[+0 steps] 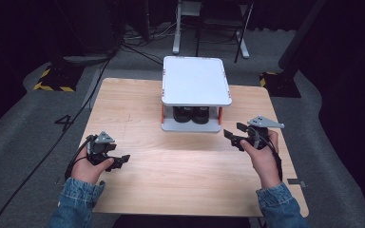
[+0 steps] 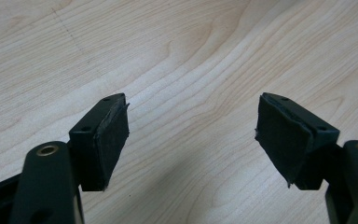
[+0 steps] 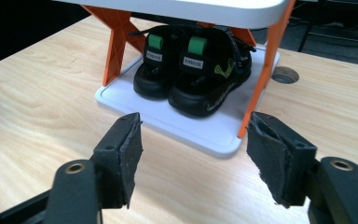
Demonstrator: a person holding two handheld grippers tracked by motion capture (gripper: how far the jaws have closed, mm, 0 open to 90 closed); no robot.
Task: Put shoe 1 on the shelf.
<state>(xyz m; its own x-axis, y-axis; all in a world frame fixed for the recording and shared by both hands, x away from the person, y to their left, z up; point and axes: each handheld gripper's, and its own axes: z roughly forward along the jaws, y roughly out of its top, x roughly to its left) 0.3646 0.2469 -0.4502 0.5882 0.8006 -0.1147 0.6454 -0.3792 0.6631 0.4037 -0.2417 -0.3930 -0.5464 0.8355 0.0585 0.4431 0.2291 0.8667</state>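
1. The left tongs (image 1: 119,161) lie low at about 8 o'clock on the bench (image 1: 138,114), gripped by the left hand (image 1: 89,168), whose denim-sleeved forearm comes in from 7 o'clock.
2. Their tips point toward 3 o'clock; in the left gripper view the jaws stand wide apart over bare wood grain, with nothing between the pads (image 2: 112,140).
3. The right tongs (image 1: 233,133) sit at about 4 o'clock, raised off the bench, held by the right hand (image 1: 261,154), whose forearm slopes in from 5 o'clock.
4. Their tips aim toward 10 o'clock, at the rack's (image 1: 197,80) lower shelf; the jaws are open and empty, the pads touching nothing.
5. The pair of black sandals (image 3: 191,70) stands side by side on the white lower shelf (image 3: 205,133) of the rack, between its orange legs (image 3: 114,35), at 12 o'clock on the bench.
6. In the right gripper view the sandals lie just beyond the open jaws, well apart from them.
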